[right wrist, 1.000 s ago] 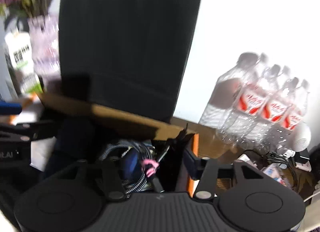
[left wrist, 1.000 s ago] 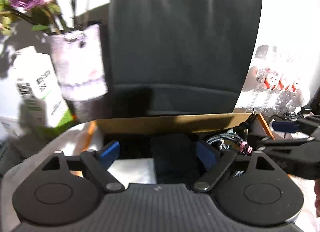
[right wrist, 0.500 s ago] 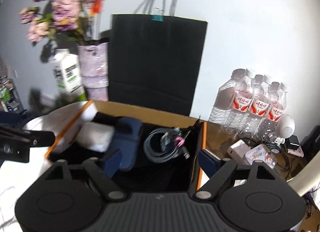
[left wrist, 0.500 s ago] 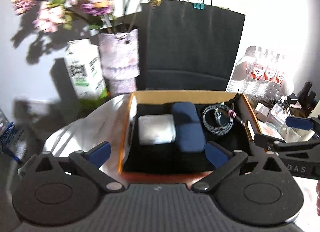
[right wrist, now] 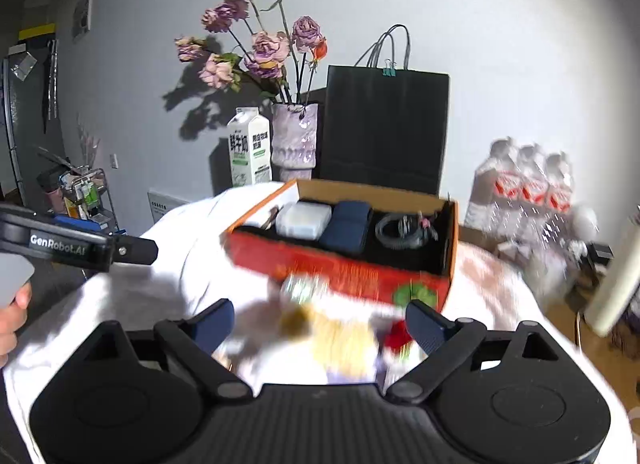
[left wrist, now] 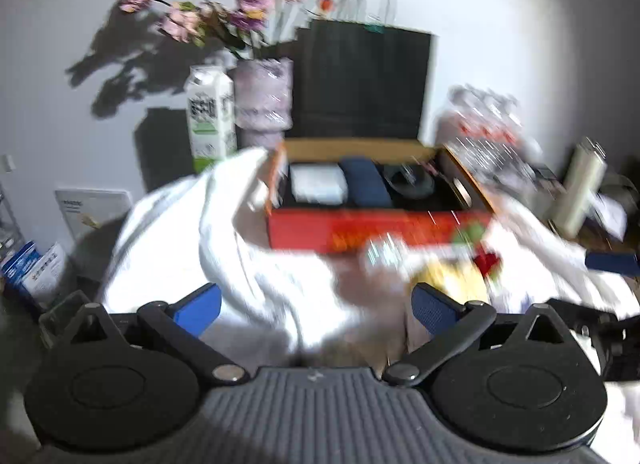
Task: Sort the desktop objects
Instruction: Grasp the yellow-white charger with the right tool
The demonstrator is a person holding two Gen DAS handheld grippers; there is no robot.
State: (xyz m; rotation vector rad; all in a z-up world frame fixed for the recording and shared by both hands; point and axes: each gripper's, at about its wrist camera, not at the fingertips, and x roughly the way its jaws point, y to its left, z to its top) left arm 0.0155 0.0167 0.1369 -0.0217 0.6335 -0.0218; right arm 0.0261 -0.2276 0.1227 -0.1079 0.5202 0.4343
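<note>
In the left wrist view, my left gripper (left wrist: 316, 306) has its jaws spread wide with nothing between them, above the crumpled white cloth (left wrist: 192, 232). At 12 o'clock stands the red and orange cardboard box (left wrist: 376, 230), which holds a white rectangular case (left wrist: 318, 184), a dark blue soft pouch (left wrist: 366, 186) and a coiled grey cable (left wrist: 410, 180). Between the box and my fingers, at about 1 o'clock, lie blurred small things, yellow, red and pale; I cannot tell what they are. In the right wrist view, my right gripper (right wrist: 320, 322) is also wide open and empty, and the same blurred small objects (right wrist: 340, 328) lie just in front of it at 12 o'clock, near the front wall of the box (right wrist: 344, 268). The left gripper (right wrist: 80, 250) shows at 9 o'clock. I judge these small things are light and perhaps in slippery wrapping, so I would take each across its narrow middle, pressing gently, because the soft cloth under them can give way.
</note>
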